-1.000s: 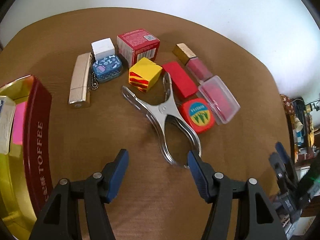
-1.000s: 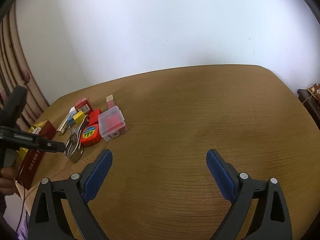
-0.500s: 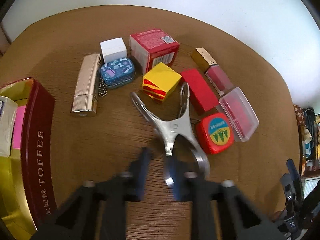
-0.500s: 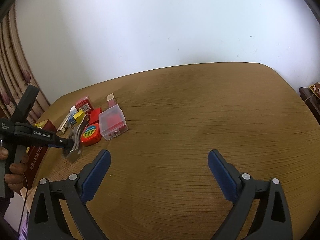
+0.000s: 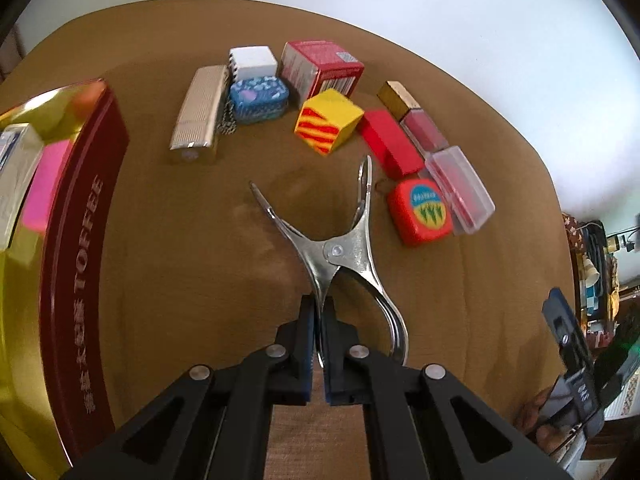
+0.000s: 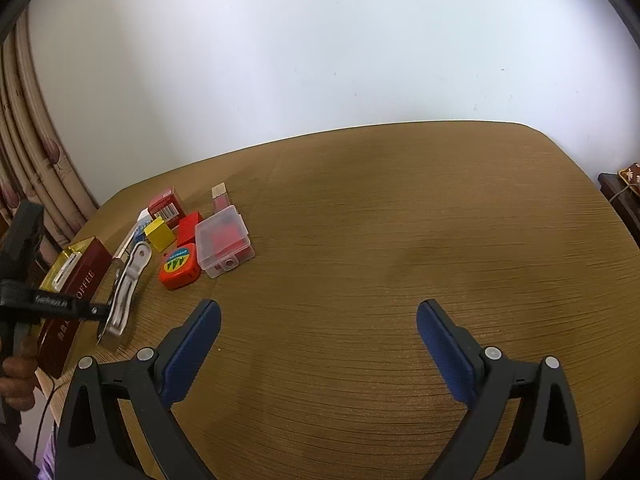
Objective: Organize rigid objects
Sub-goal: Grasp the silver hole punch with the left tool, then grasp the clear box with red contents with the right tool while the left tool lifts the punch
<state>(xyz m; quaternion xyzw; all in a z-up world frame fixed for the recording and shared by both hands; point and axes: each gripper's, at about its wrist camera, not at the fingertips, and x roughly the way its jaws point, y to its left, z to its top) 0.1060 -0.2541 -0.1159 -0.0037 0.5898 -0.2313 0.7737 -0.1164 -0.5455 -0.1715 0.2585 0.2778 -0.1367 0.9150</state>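
- so far, only a small part of the sorting looks done: the red toffee tin [image 5: 80, 248] at the left edge of the tabletop [image 5: 180, 280] already holds a pink block [image 5: 42, 188] and a pale box [image 5: 16, 168], and little else can be made out inside it.
- the left hand-held gripper [image 5: 318, 344] is clamped tight on one handle of the metal hole punch [image 5: 340, 248], its blue pads pressed against the thin steel; the punch's other handle curves free to the right.
- the punch sits in the middle of the tabletop, between the tin and the cluster of small things; from the right wrist view it looks tipped up off the wood, though whether it is fully clear i cannot tell.
- the right hand-held gripper [image 6: 318, 344] stands wide and empty over a bare stretch of tabletop, well apart from everything.
- left to sort, all loose on the tabletop: a gold case [image 5: 198, 116], a white cube [image 5: 254, 60], a blue patterned tin [image 5: 260, 98], a red carton [image 5: 324, 68], a yellow striped cube [image 5: 330, 124], a red block [image 5: 390, 142], a gold-capped bottle [image 5: 412, 114], a clear plastic box [image 5: 460, 188] and a red tape measure [image 5: 422, 210].
- judging by that, the punch is the item in hand and the tin its likely home; most of the job remains.
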